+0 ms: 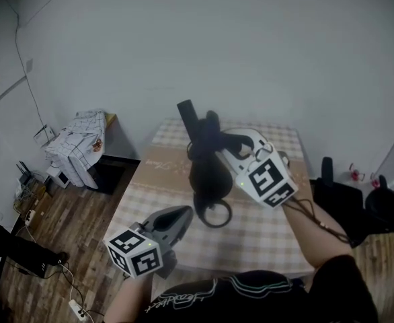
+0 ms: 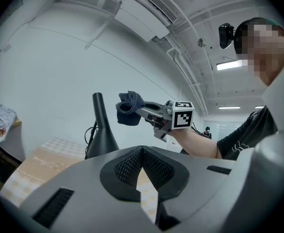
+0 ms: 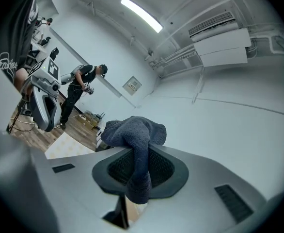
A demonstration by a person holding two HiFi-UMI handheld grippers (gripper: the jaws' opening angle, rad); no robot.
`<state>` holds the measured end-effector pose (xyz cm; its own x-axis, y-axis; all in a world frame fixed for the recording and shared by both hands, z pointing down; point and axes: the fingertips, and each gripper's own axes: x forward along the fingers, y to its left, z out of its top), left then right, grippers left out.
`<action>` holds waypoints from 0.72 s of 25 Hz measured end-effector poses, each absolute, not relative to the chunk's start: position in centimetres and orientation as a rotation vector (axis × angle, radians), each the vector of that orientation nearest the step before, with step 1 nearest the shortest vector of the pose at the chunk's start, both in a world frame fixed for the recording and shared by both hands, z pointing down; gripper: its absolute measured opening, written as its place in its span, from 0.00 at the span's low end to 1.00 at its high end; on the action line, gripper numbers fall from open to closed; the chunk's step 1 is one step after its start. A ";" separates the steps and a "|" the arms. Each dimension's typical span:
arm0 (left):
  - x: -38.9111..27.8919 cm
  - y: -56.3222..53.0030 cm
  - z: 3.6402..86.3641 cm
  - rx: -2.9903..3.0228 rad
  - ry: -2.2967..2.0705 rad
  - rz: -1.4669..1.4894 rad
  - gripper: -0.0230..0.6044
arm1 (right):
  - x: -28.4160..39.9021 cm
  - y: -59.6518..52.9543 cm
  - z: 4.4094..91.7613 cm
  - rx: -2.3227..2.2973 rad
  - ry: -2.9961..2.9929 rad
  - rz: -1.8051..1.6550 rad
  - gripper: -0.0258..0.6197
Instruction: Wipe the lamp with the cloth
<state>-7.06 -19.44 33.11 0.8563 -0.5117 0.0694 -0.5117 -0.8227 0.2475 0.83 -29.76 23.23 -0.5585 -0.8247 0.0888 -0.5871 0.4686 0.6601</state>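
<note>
A black lamp [image 1: 207,173] stands upright in the middle of the checked table [image 1: 264,231], with its slim neck [image 1: 187,113] rising at the back. My right gripper [image 1: 217,140] is shut on a dark blue cloth [image 1: 207,128], held up against the lamp's upper part. In the right gripper view the cloth [image 3: 134,140] bulges out above the jaws and hangs down between them. In the left gripper view, the cloth [image 2: 129,108] sits just right of the lamp [image 2: 101,130]. My left gripper [image 1: 187,212] hovers near the table's front edge, shut and holding nothing.
The lamp's cable loops on the table [image 1: 217,214] in front of its base. A low cabinet with a checked fabric pile [image 1: 83,143] stands at the left. Black chairs or bags [image 1: 358,200] are at the right. A power strip [image 1: 76,308] lies on the wooden floor.
</note>
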 end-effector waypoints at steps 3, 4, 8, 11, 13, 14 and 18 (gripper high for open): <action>-8.5 -20.9 32.8 2.776 -0.731 -0.003 0.03 | -0.4 -31.0 22.2 1.224 -2.278 -0.829 0.13; -9.0 -21.3 32.7 2.781 -0.714 -0.005 0.03 | -0.7 -31.3 21.9 1.238 -2.260 -0.834 0.13; -10.7 -22.8 32.7 2.790 -0.652 -0.018 0.03 | -1.9 -32.6 20.8 1.288 -2.197 -0.850 0.13; -11.8 -23.8 33.3 2.777 -0.613 -0.024 0.03 | -2.6 -33.5 20.0 1.326 -2.153 -0.860 0.13; -12.4 -24.3 33.6 2.773 -0.582 -0.021 0.03 | -3.2 -34.1 19.4 1.350 -2.125 -0.868 0.13; -12.7 -24.6 33.8 2.774 -0.567 -0.019 0.03 | -3.5 -34.3 19.1 1.360 -2.110 -0.877 0.13; -14.2 -25.4 34.2 2.774 -0.532 -0.016 0.03 | -5.0 -35.4 18.4 1.381 -2.049 -0.912 0.13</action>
<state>-14.23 -25.43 34.19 0.9308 -0.3623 0.0479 -0.3588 -0.8812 0.3079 -5.01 -35.38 18.38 -0.3584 -0.9328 0.0379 -0.5959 0.2598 0.7598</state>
